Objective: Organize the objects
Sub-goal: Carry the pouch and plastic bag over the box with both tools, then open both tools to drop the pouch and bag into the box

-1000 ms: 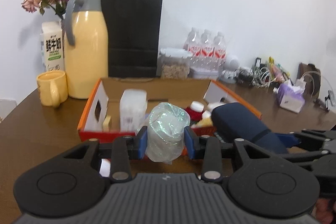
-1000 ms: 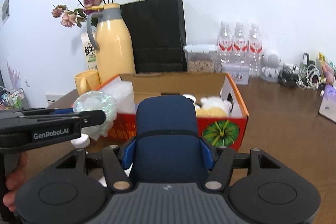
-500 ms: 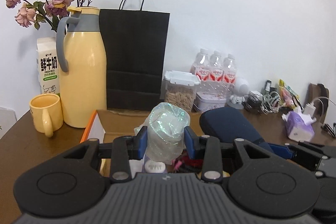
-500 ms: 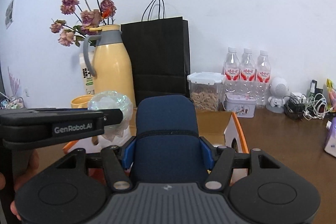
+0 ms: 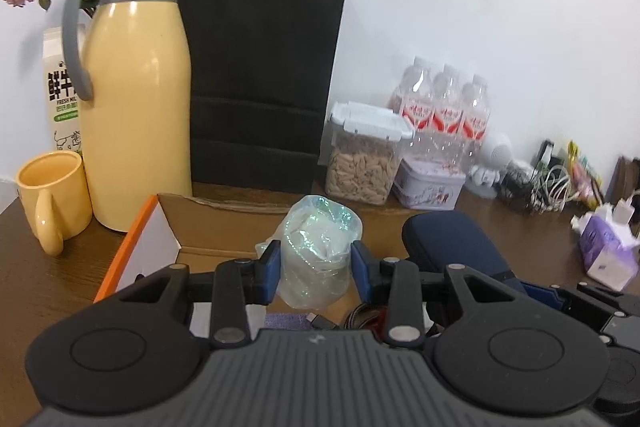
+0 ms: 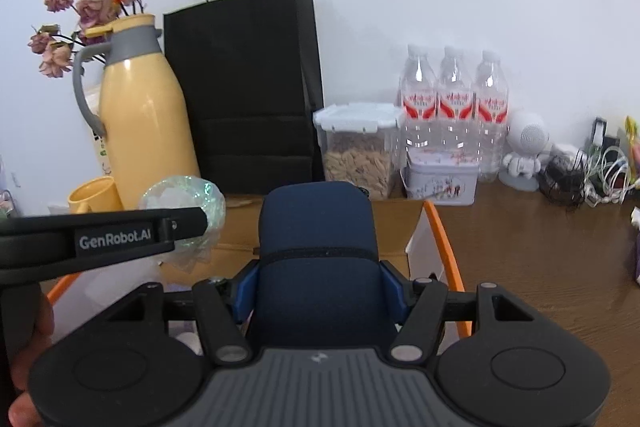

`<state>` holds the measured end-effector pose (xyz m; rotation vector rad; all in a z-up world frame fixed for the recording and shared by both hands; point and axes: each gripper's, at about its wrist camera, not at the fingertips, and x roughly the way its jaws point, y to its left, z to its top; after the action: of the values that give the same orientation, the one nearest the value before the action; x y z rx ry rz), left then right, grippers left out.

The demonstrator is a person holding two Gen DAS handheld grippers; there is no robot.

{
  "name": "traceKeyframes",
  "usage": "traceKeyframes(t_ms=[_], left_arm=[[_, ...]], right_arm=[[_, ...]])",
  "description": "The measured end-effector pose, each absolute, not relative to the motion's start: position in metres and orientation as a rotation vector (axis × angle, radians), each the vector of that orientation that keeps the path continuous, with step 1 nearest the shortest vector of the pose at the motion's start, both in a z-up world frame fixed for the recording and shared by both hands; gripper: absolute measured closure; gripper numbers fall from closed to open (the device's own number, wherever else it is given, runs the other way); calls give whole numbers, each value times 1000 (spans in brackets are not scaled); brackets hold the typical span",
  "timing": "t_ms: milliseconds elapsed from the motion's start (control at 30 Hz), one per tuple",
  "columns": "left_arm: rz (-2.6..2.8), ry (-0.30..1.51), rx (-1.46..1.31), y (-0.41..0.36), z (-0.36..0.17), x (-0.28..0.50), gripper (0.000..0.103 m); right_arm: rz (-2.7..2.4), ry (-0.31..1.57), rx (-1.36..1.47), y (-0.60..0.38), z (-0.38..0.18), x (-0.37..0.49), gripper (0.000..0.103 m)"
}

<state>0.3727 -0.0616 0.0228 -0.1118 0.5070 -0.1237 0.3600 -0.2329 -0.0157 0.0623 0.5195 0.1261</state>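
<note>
My left gripper is shut on a clear crinkled plastic bundle with a whitish roll inside, held above the open cardboard box with orange edges. To its right, my right gripper is shut on a dark blue fabric case, also over the box. In the right wrist view the left gripper's arm crosses at the left with the plastic bundle at its tip. The blue case shows at the right of the left wrist view. Small items lie in the box under the grippers, mostly hidden.
Behind the box stand a yellow thermos jug, a yellow mug, a milk carton, a black paper bag, a food container, a tin and water bottles. Cables and a tissue pack lie at the right.
Both grippers moved forward together over the box with their loads; the box front wall has dropped out of sight and the items along the wall look larger and nearer.
</note>
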Motion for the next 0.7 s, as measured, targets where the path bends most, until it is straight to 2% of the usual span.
traceKeyframes(t_ms=[100,133,167,200,233,267,300,700], left_arm=[[-127,521,-85,-65,20,372,62],[-118,519,-78,-65,20,370,51],[-111,514,-70,-66,20,368,31],[-105,504,-61,-66,21,366,18],[-96,486,-53,-66,23,363,0],[-86,461,-46,-66,24,359,0],[-83,445,-40,-67,26,356,0],[-76,426,-47,-63,34,348,0]], right_arm=[[129,545,69,-236,-23,364,42],[129,555,72,-237,-25,365,40],[132,566,72,-238,-26,366,39],[135,570,70,-238,-27,364,36],[135,564,69,-237,-26,363,25],[134,560,67,-237,-24,361,15],[136,552,67,-237,-22,360,0],[151,534,73,-237,-15,354,0]])
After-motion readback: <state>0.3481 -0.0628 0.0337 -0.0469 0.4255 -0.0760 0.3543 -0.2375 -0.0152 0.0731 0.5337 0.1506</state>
